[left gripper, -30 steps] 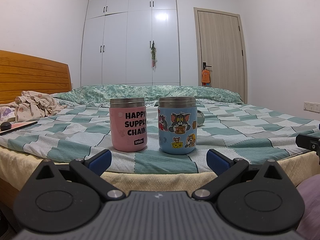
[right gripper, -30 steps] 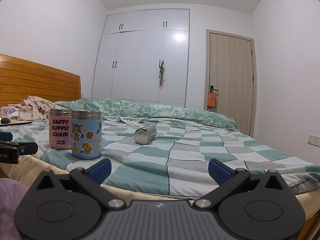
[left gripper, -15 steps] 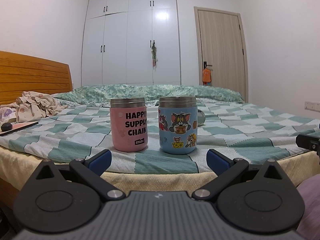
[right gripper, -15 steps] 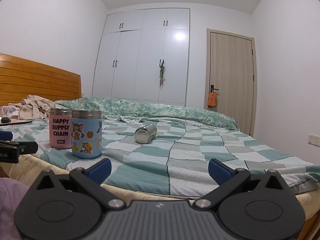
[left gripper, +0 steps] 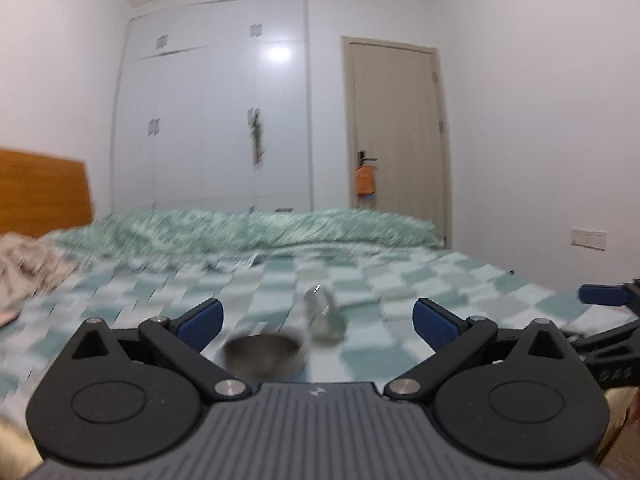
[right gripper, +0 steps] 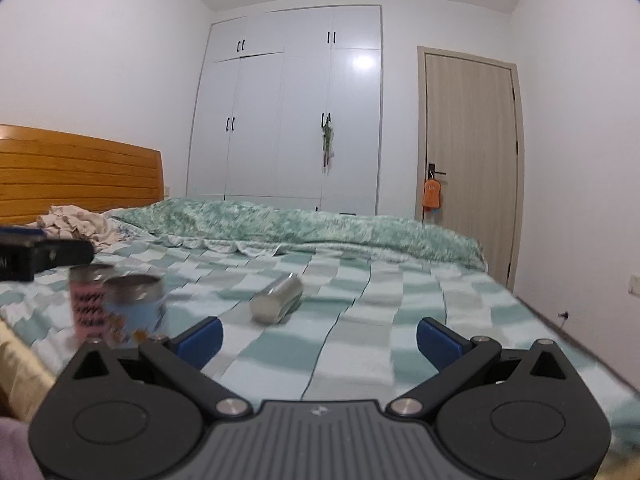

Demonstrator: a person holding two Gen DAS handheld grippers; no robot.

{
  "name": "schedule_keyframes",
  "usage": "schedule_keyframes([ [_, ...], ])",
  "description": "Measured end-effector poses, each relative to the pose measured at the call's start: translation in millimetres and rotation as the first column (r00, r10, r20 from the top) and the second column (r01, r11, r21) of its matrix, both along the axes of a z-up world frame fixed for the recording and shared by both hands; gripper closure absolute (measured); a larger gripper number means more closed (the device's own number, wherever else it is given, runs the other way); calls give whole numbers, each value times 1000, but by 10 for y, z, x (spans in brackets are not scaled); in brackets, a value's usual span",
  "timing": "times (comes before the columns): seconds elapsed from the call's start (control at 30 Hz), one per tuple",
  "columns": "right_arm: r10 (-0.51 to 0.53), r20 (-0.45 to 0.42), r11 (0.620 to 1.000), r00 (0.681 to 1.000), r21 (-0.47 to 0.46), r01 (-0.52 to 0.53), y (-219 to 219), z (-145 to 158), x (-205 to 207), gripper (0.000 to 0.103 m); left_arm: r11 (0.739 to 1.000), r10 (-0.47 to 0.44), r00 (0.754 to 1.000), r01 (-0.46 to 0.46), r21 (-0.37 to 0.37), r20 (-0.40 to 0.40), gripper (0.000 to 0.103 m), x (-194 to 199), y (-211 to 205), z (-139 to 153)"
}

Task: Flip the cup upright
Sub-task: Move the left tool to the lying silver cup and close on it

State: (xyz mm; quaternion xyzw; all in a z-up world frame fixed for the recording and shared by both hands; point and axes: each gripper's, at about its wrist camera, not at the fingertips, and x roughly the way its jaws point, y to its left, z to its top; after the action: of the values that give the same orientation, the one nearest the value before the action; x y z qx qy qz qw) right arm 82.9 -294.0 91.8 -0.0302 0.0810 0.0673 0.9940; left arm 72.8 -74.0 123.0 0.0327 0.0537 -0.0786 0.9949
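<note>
Left gripper [left gripper: 316,318] wide open, nothing between the blue pads, held just above the bed [left gripper: 440,280] near its front edge; view heavily motion-blurred. Directly under its gap a dark round cup rim [left gripper: 264,354], too blurred to say which cup. Right gripper [right gripper: 319,334] also spread wide and empty, low over the checked sheet with bare sheet in front of it and to its right out to the bed's right edge. Steel cup [right gripper: 277,298] lies on its side mid-bed, ahead of both grippers and untouched, well apart from either; same cup in left view [left gripper: 324,316]. Long axis runs from near-left to far-right in the right view, closed flat end toward the camera, far end pointing toward the rumpled green duvet [right gripper: 320,224]. Pink cup [right gripper: 86,300] and blue cup [right gripper: 136,304] stand upright, touching or just beside each other, left of the steel cup near the front-left edge, bare sheet between them and it. Left gripper's finger shows at the left border of the right view. Wardrobe [right gripper: 296,112] and door [right gripper: 468,140] behind bed.
</note>
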Motion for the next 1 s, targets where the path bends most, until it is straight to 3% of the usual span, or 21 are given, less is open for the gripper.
schedule_keyframes([
  [0.13, 18, -37, 1000, 999, -5, -18, -207, 237, 416, 0, 999, -28, 999, 28, 20, 17, 0, 377, -326, 261],
  [0.37, 39, -140, 999, 989, -21, -42, -575, 454, 1252, 0, 997, -14, 997, 19, 74, -73, 0, 1276, -874, 366],
  [0.5, 43, -171, 998, 984, -30, -49, -836, 455, 1756, 0, 998, 38, 983, -27, 61, -180, 0, 1802, -1070, 294],
  [0.77, 30, -241, 998, 970, -39, -40, -1250, 266, 2695, 0, 994, 105, 941, -106, 14, -323, 0, 2808, -1299, -17],
  [1.0, 74, -297, 996, 952, -16, -83, -1294, 66, 3328, 0, 980, 187, 925, -155, 121, -331, 0, 3448, -1112, -296],
])
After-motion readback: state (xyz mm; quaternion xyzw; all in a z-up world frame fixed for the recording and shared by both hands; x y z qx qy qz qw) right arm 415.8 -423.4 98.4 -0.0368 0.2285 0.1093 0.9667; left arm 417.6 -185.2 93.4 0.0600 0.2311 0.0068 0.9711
